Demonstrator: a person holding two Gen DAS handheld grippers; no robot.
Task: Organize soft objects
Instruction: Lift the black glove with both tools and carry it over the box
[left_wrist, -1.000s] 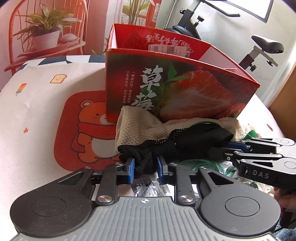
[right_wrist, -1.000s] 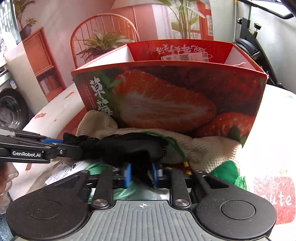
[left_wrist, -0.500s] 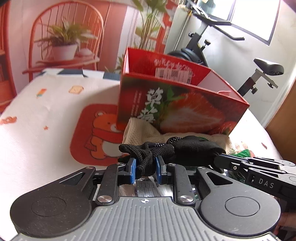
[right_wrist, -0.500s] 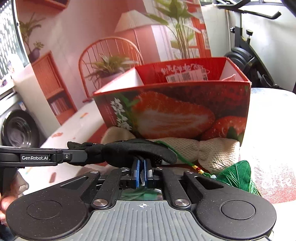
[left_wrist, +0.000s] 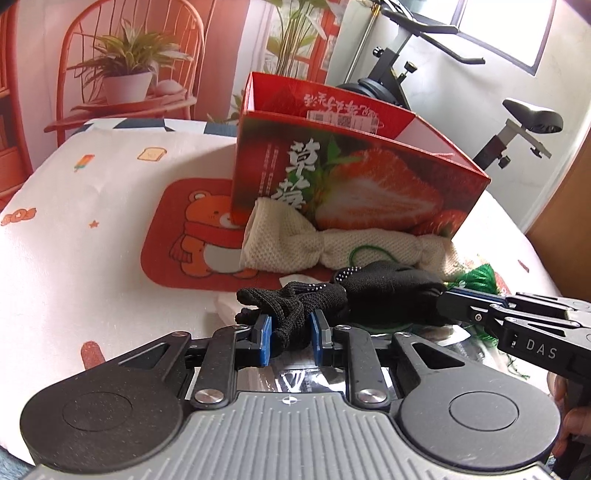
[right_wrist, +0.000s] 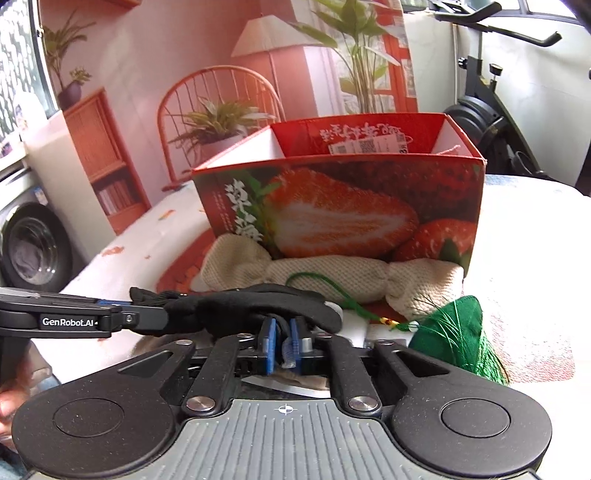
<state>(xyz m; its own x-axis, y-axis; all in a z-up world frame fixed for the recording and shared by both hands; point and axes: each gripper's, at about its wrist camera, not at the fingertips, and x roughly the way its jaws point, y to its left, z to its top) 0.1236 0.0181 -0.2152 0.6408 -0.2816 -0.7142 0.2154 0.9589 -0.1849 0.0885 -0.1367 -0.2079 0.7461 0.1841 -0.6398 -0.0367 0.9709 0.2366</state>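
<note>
— Right, what have my claws got?

— Both of them grip the same black glove (left_wrist: 373, 291). My left claw (left_wrist: 290, 338) has its blue pads (left_wrist: 264, 341) pressed on the knitted finger end of the glove, and my right claw (right_wrist: 282, 341) is clamped tight on the other end, with a bit of the fabric pinched between its pads (right_wrist: 268, 343).

— Where does the glove sit, then?

— It stretches between the 2 claws, held above the bench (left_wrist: 92, 258), just in front of the strawberry box (left_wrist: 354, 177). In the left wrist view my right claw (left_wrist: 452, 301) comes in from the right side and bites the cuff end. In the right wrist view my left claw (right_wrist: 147, 317) comes in from the left.

— And the other soft things?

— A cream knitted cloth (right_wrist: 332, 275) lies twisted on the bench, touching the front wall of the box. A green tassel (right_wrist: 456, 334) lies just beside the cloth's right end, and its thin green cord (right_wrist: 332, 291) loops across the cloth. The box stands open at the top, partly on a red bear mat (left_wrist: 192, 236).

— Anything under the glove?

— Some clear plastic wrapping (left_wrist: 295, 378), seen between my left claw's fingers; I cannot tell what it is.
</note>
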